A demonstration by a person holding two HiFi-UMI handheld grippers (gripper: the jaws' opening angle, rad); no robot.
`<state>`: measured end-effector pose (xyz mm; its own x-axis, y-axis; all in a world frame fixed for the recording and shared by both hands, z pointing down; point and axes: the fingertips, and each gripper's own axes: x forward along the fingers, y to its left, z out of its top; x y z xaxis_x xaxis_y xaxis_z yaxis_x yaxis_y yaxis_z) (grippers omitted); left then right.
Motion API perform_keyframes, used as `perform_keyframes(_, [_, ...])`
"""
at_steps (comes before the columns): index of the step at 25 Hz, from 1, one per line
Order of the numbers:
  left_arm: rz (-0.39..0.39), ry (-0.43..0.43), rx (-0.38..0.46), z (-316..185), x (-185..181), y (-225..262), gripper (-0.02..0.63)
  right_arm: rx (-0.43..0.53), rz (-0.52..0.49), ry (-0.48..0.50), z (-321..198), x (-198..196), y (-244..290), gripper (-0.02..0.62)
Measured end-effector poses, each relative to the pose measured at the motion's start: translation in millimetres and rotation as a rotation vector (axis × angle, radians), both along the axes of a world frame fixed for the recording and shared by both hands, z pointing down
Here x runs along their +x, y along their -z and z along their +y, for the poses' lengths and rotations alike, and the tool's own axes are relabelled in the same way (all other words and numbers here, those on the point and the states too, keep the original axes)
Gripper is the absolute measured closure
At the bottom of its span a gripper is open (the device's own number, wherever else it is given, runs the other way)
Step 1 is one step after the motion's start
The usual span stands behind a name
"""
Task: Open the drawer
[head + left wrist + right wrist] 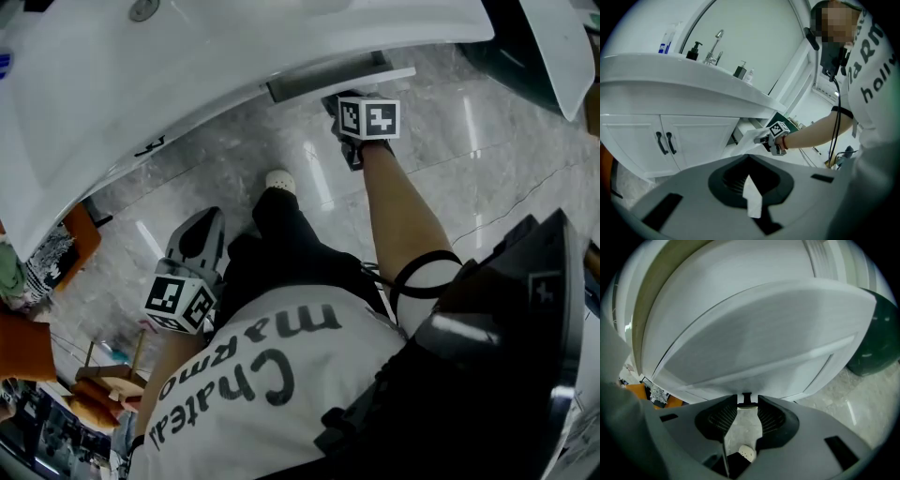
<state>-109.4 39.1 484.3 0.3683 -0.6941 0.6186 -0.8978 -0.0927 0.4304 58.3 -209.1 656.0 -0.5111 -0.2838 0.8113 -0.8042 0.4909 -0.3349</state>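
The white vanity drawer stands a little way out from under the counter. My right gripper is at its front. In the right gripper view the drawer front fills the picture, and the small black handle sits pinched between the jaw tips of the right gripper. The left gripper view shows the right gripper at the pulled-out drawer. My left gripper hangs low beside my leg, away from the vanity, jaws together and empty.
Two cabinet doors with black handles are left of the drawer. A tap and soap bottles stand on the counter. A dark green bin stands right of the vanity on the marble floor. My shoe is below the drawer.
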Motion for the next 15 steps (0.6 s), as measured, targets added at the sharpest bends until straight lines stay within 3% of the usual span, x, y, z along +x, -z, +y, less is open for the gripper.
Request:
perform_keyframes(8, [-0.013, 0.02, 0.02, 3.1, -4.6, -1.2, 0.604, -0.025, 0.015, 0.0, 30.4, 19.9, -4.1, 0.453])
perform_keyframes(15, [-0.01, -0.035, 0.024, 2.5, 6.7, -3.5, 0.604, -0.017, 0.021, -0.02, 38.6, 26.2, -6.9, 0.453])
